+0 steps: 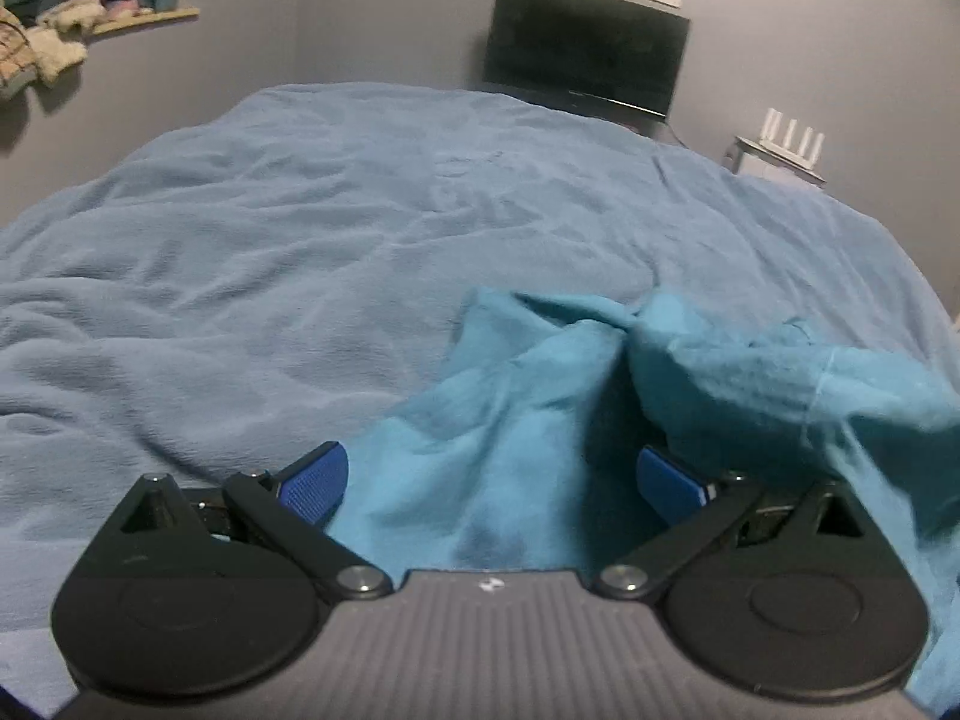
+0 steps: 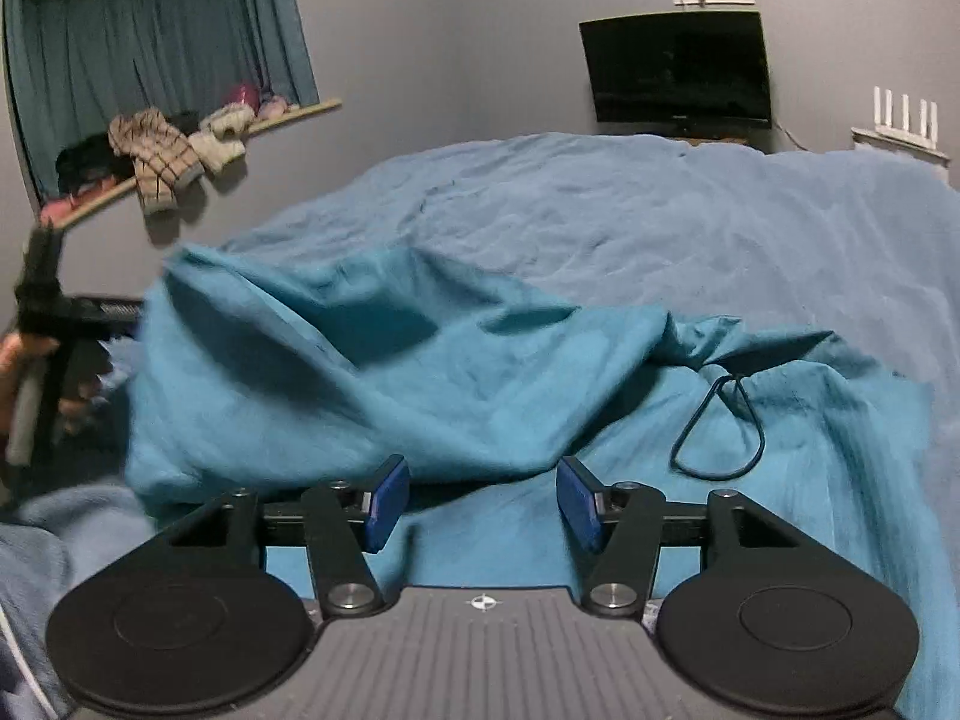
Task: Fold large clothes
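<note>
A teal garment (image 1: pixel 540 420) lies crumpled on the bed's near edge. In the left wrist view my left gripper (image 1: pixel 492 483) is open, its blue pads wide apart, with garment folds lying between and over them. In the right wrist view the same garment (image 2: pixel 390 372) is bunched in front of my right gripper (image 2: pixel 483 510), which is open with fabric between its pads. A dark drawstring loop (image 2: pixel 720 432) lies on the garment at right. The left gripper's handle and hand (image 2: pixel 42 330) show blurred at the far left.
A blue fleece blanket (image 1: pixel 300 228) covers the bed. A dark monitor (image 1: pixel 585 48) and a white router (image 1: pixel 792 141) stand beyond the far edge. A window sill (image 2: pixel 180 144) with curtain and piled clothes is at the left wall.
</note>
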The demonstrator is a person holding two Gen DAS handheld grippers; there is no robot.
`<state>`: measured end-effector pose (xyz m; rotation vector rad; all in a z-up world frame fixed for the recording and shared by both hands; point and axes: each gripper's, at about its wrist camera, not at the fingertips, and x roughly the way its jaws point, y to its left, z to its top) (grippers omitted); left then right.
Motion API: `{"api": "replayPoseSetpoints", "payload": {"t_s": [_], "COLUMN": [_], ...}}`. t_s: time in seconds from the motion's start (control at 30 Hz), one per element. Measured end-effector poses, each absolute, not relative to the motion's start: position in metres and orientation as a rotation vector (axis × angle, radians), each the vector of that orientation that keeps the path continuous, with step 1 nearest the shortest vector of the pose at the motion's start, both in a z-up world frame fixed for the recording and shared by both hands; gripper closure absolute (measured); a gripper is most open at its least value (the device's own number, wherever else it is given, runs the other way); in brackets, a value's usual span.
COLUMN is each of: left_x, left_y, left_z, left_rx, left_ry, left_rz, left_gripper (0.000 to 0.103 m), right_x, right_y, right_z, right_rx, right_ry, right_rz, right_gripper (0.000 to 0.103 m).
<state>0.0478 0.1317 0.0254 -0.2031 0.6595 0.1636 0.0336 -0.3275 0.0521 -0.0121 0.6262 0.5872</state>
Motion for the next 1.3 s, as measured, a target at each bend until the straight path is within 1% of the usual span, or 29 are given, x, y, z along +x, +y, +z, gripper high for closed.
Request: {"api": "replayPoseSetpoints", "payload": {"t_s": [0.17,0.23,0.3,0.43,0.47,0.5,0.57,0.6,0.7,0.77,0.87,0.97,1.03,1.1,1.17,1.3], "left_x": [0.031,0.026,0.023,0.022,0.026,0.031,0.043,0.047,0.054,0.053,0.053,0.054,0.054,0.056,0.058,0.04], "left_y": [0.143,0.14,0.132,0.11,0.102,0.091,0.075,0.069,0.063,0.065,0.056,0.047,0.045,0.046,0.05,0.051], "left_z": [0.043,0.052,0.059,0.071,0.072,0.068,0.053,0.044,-0.002,-0.028,-0.04,-0.042,-0.044,-0.043,-0.035,-0.008], "left_rx": [-0.295,-0.309,-0.309,-0.338,-0.328,-0.308,-0.234,-0.201,-0.113,-0.074,0.028,0.067,0.07,0.056,0.034,-0.026], "left_ry": [0.588,0.559,0.544,0.477,0.478,0.502,0.596,0.643,0.818,0.861,0.838,0.835,0.833,0.828,0.819,0.672], "left_rz": [0.168,0.137,0.103,-0.024,-0.067,-0.112,-0.15,-0.147,-0.117,-0.114,-0.12,-0.108,-0.108,-0.113,-0.106,-0.12], "left_gripper": [0.0,0.0,0.0,0.0,0.0,0.0,0.0,0.0,0.0,0.0,0.0,0.0,0.0,0.0,0.0,0.0], "right_x": [0.003,0.005,0.011,0.024,0.025,0.023,0.018,0.013,0.001,-0.007,-0.01,-0.003,0.007,0.019,0.02,0.019], "right_y": [-0.317,-0.296,-0.272,-0.23,-0.221,-0.214,-0.205,-0.205,-0.208,-0.216,-0.225,-0.23,-0.227,-0.217,-0.218,-0.219], "right_z": [0.09,0.104,0.105,0.084,0.075,0.066,0.046,0.038,0.023,0.026,0.039,0.048,0.042,0.025,0.01,0.006], "right_rx": [0.096,0.07,0.022,-0.021,-0.042,-0.071,-0.144,-0.161,-0.167,-0.124,-0.067,-0.008,-0.041,-0.136,-0.163,-0.154], "right_ry": [0.526,0.522,0.538,0.58,0.607,0.628,0.68,0.693,0.714,0.694,0.63,0.574,0.6,0.682,0.701,0.693], "right_rz": [0.619,0.557,0.478,0.488,0.496,0.496,0.52,0.521,0.526,0.559,0.57,0.542,0.48,0.43,0.418,0.417], "right_gripper": [0.046,0.046,0.045,0.049,0.048,0.048,0.052,0.052,0.052,0.051,0.046,0.046,0.047,0.049,0.049,0.048]}}
